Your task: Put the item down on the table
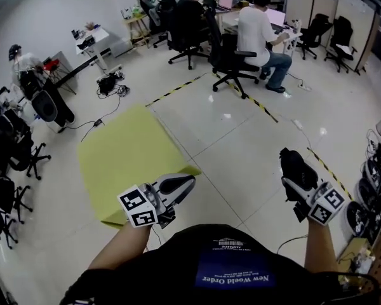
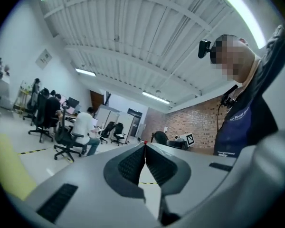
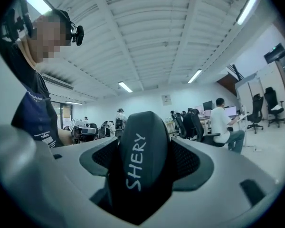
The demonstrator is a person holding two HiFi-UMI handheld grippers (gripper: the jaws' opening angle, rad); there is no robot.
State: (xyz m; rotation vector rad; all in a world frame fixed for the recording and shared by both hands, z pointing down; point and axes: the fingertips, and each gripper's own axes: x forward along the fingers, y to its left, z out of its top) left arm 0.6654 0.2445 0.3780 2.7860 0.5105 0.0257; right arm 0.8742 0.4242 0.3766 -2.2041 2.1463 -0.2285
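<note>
A black rounded item (image 3: 140, 170) with white lettering sits between the jaws of my right gripper (image 3: 146, 141), which is shut on it; the jaws stand wide around it. In the head view this item (image 1: 297, 164) is held up at the right, above the pale floor, with the right gripper (image 1: 295, 178) behind it. My left gripper (image 1: 188, 183) is held at the lower middle, over the near corner of a yellow flat surface (image 1: 124, 154). Its jaws (image 2: 145, 148) are shut with nothing between them.
Black-and-yellow tape (image 1: 257, 103) runs across the floor beyond the yellow surface. People sit on office chairs (image 1: 232, 59) at desks at the back. More chairs (image 1: 13, 151) and gear line the left edge, and equipment (image 1: 374, 170) stands at the right.
</note>
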